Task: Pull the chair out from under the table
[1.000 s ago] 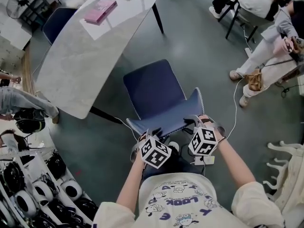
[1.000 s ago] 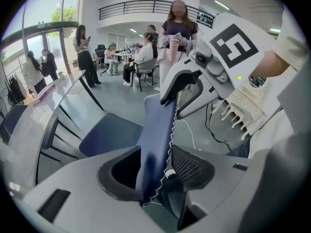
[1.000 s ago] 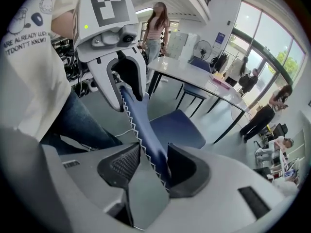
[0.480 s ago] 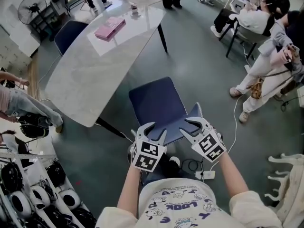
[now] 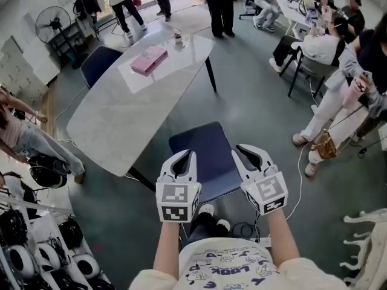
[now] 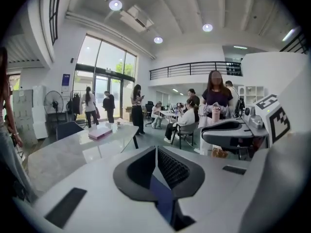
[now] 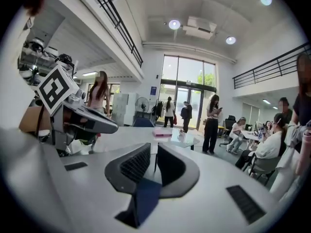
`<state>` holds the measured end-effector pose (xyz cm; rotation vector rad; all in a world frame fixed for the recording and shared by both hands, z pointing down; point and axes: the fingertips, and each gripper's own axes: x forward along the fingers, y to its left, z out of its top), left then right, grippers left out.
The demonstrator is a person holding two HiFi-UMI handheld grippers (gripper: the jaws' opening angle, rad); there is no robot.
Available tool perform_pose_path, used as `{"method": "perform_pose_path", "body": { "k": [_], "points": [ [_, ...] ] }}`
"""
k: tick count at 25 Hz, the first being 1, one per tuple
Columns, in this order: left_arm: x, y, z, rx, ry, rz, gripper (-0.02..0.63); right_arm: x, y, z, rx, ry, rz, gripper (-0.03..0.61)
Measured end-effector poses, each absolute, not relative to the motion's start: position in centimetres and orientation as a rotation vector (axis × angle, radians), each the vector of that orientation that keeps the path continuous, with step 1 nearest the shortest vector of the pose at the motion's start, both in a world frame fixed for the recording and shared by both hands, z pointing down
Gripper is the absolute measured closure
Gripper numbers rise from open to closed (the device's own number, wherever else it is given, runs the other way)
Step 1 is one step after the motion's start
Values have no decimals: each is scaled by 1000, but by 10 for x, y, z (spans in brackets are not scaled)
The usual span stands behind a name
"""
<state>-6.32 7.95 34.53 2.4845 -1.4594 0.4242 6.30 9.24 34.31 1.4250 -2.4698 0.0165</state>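
Observation:
The dark blue chair (image 5: 205, 156) stands out from under the grey marble table (image 5: 121, 116), its seat just beyond my grippers. Both grippers are held up side by side above its near edge, touching nothing. My left gripper (image 5: 188, 156) has just closed its jaws and is shut with nothing between them. My right gripper (image 5: 241, 150) has also just been closing and is shut on nothing. In the left gripper view the left gripper (image 6: 155, 152) points across the table (image 6: 73, 152), and blue chair (image 6: 163, 200) shows below the pads. The right gripper (image 7: 154, 154) points the same way.
A pink book (image 5: 149, 60) and a cup (image 5: 177, 39) lie on the table's far end, with a second blue chair (image 5: 100, 62) beyond. Seated people (image 5: 338, 95) are at the right, standing people (image 5: 221, 5) at the back. Equipment shelves (image 5: 36, 246) are at the lower left.
Both grippers rose from the chair's backrest, stood open half a second ago, and are now shut. The head view has tilted up toward the room.

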Motion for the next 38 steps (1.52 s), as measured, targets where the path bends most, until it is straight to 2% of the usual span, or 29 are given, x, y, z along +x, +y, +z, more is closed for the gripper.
{"method": "perform_pose_path", "body": {
  "k": [7,19,38],
  "points": [
    [-74,75,289,2520,-1603,258,589,68,90,298,1612,-2507,-50,574],
    [-80,76,263,2526,-1701,185,592,68,88,266,1738,-2532,-76,575],
    [-75,78,264,2511,-1700,185,592,82,89,265,1784,-2532,-40,575]
  ]
}}
